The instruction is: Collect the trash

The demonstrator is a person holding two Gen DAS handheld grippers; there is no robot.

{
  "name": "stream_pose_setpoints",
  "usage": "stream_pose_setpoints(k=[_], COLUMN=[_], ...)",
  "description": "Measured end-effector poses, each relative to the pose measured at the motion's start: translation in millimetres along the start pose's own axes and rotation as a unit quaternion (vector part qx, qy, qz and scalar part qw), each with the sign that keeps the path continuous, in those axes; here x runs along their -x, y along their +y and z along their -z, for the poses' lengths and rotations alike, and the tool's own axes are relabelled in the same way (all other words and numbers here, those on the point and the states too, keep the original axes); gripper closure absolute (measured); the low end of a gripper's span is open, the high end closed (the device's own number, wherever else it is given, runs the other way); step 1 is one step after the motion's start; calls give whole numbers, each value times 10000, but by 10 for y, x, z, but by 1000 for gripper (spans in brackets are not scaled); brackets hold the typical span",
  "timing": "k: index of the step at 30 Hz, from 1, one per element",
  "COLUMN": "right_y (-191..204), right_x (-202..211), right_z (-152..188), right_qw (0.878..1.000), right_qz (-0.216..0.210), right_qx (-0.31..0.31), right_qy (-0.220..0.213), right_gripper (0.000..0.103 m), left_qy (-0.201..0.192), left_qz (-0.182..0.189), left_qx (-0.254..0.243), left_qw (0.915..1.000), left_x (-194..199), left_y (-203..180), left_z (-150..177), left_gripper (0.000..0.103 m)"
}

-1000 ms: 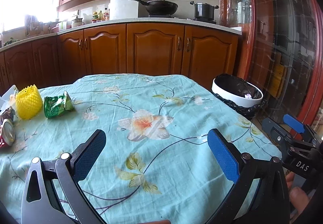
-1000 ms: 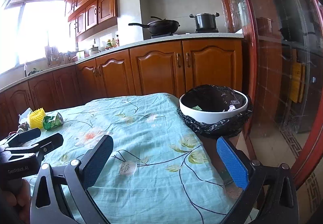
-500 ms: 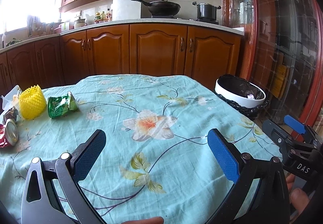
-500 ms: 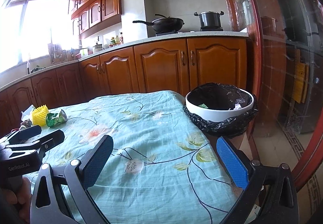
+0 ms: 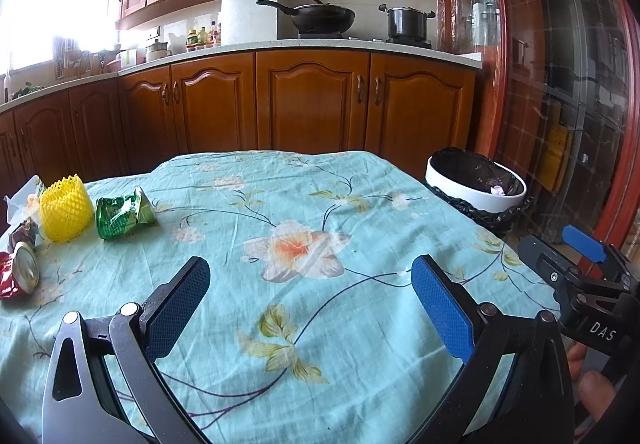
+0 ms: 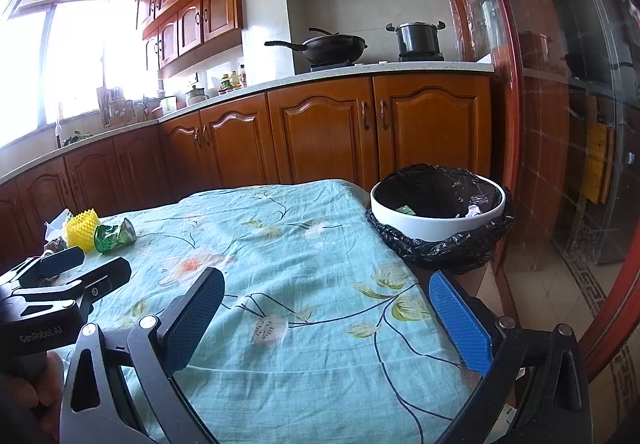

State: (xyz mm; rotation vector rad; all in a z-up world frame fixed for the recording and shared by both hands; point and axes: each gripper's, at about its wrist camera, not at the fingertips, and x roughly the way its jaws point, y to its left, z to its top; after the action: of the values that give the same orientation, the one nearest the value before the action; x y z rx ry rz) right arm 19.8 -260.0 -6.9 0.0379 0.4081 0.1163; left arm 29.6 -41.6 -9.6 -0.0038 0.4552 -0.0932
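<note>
Both tongs, left (image 5: 310, 300) and right (image 6: 326, 314), remain wide and empty while drifting marginally from the bin (image 6: 438, 210), leaving the green wrapper (image 5: 124, 212) uncollected.

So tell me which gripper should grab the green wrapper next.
Left, probably. The green wrapper lies at the table's left side, nearer the open left gripper. The right gripper, also open and empty, sits on the bin side.

Left gripper (image 5: 310, 292) jaws spread over floral tablecloth (image 5: 304, 204), green wrapper (image 5: 122, 211) far left
</note>
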Motion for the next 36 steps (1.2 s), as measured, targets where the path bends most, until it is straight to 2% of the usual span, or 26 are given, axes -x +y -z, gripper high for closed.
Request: stream_pose_setpoints(k=[36], right_y=[-3], right_x=[5], right_z=[-10], right_qw=[10000], right_qz=[-28], right_qx=[-8], right_qy=[-9], right_gripper=[0], left_qy=[26], left_qz=[29], left_qx=[-34], left_qw=[10000], left_x=[-10], left_y=[-28], left_z=[5], left_gripper=[0])
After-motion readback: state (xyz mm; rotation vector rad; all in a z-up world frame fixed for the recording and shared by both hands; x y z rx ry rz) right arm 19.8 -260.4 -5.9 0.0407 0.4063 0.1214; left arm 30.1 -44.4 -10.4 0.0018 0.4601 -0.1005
